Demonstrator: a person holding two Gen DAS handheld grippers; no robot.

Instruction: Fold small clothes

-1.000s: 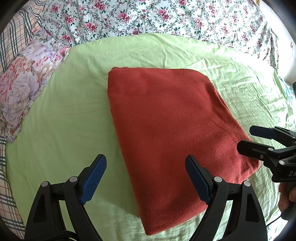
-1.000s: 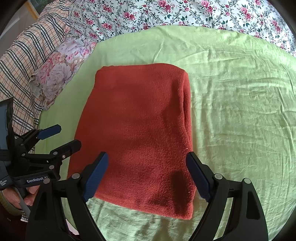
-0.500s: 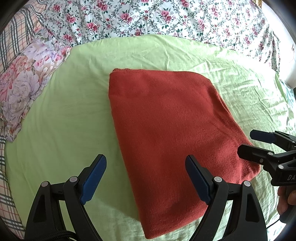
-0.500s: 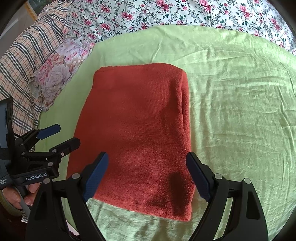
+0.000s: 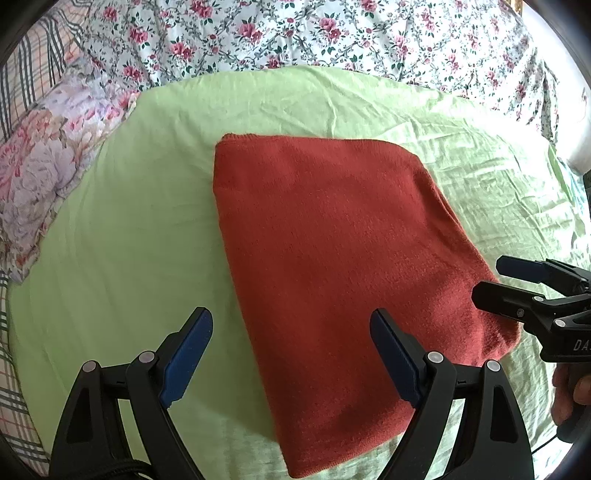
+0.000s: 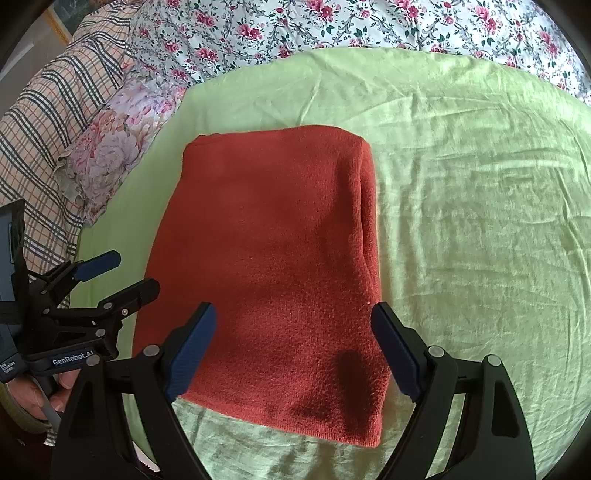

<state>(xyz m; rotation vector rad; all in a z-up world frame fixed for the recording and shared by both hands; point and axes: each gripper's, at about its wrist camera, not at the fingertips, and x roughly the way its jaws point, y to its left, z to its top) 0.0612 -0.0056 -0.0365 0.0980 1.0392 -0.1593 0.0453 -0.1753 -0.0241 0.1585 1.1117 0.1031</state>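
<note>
A rust-red knit garment point(image 5: 332, 258) lies folded into a flat rectangle on a light green sheet point(image 5: 140, 240); it also shows in the right wrist view point(image 6: 273, 266). My left gripper point(image 5: 291, 354) is open and empty, hovering over the garment's near left edge. My right gripper point(image 6: 295, 350) is open and empty, hovering over the garment's near edge. The right gripper shows at the right edge of the left wrist view point(image 5: 491, 280), beside the garment's right corner. The left gripper shows at the left of the right wrist view point(image 6: 122, 273).
The green sheet point(image 6: 461, 221) covers a bed with a floral bedspread point(image 5: 332, 33) behind it. A floral pillow point(image 5: 40, 177) and plaid fabric point(image 6: 44, 118) lie at the left. The sheet is wrinkled to the garment's right.
Both grippers have drifted slightly back and up from the garment, so it sits a little lower in each view. The garment has not moved, and both grippers stay open.
</note>
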